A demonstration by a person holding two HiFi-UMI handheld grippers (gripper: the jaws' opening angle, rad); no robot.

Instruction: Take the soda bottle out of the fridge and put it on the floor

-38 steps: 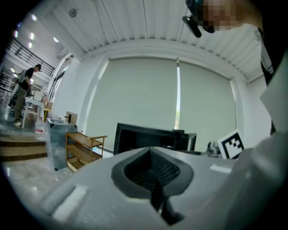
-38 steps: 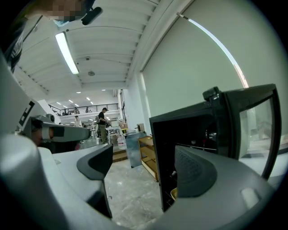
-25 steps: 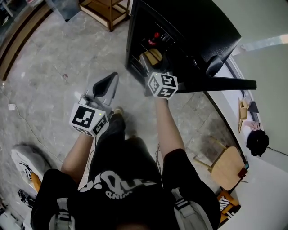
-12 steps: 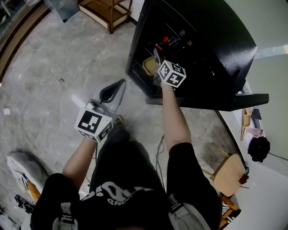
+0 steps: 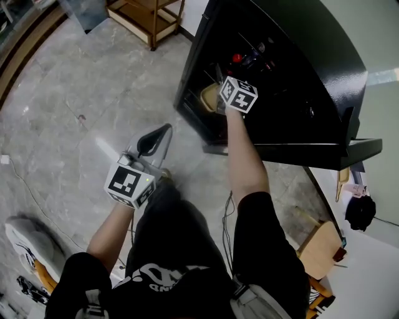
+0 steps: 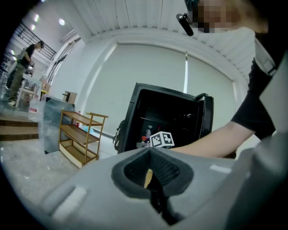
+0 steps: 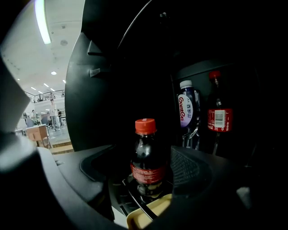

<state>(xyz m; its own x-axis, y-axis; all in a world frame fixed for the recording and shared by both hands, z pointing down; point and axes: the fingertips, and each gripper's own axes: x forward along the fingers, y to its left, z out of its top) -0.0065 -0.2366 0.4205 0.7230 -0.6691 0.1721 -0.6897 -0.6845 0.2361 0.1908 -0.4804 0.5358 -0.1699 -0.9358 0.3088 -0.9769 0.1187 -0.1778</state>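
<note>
A small dark soda bottle (image 7: 147,155) with a red cap and red label stands upright on a shelf inside the black fridge (image 5: 293,75). My right gripper (image 7: 146,179) reaches into the fridge with the bottle between its jaws. The jaws are closing, and a gap still shows on the bottle's left side. In the head view only its marker cube and wrist show clearly at the fridge opening. My left gripper (image 5: 153,134) hangs shut and empty over the floor (image 5: 75,99), in front of the person's knees.
Behind the soda bottle stand a purple-labelled bottle (image 7: 188,114) and a taller red-capped cola bottle (image 7: 218,117). A yellow tray (image 7: 148,213) lies below the jaws. The fridge door (image 5: 305,152) stands open to the right. A wooden shelf rack (image 5: 146,15) and a wooden chair (image 5: 321,249) stand nearby.
My right gripper has pushed further into the fridge, up to the soda bottle. The left gripper has stayed about where it was.
</note>
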